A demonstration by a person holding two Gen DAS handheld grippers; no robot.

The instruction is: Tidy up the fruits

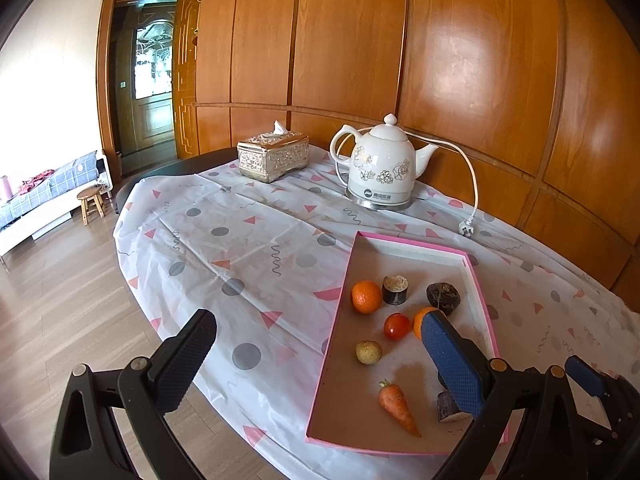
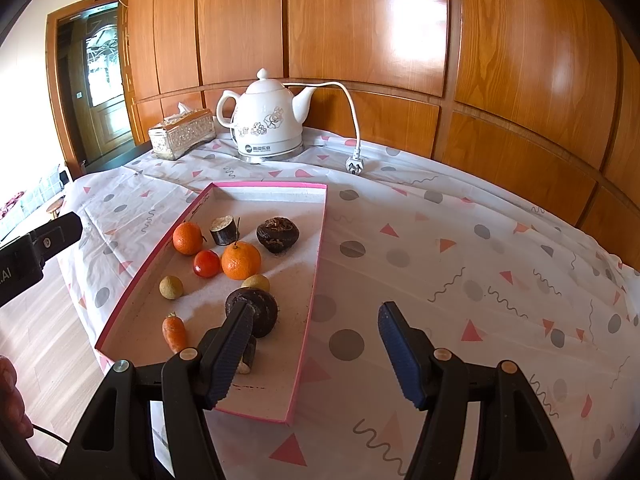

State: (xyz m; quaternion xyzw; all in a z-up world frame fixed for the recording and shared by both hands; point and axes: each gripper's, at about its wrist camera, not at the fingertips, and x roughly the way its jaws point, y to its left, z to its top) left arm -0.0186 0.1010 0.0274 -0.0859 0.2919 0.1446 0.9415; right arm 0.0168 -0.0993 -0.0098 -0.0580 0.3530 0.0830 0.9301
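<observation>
I find the fruits lying loose in the pink tray (image 2: 316,240) on the counter (image 2: 460,248). Right gripper (image 2: 312,344) fingers stand apart, empty, nearest the dark fruit (image 2: 256,312) just ahead-left. Left gripper (image 1: 320,356) likewise stands apart, empty, hovering at the tray's left edge.

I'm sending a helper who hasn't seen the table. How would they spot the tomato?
Find the pink-edged tray on the patterned tablecloth. Near its middle, the tomato sits between two oranges: smaller, glossy, red rather than orange.
</observation>
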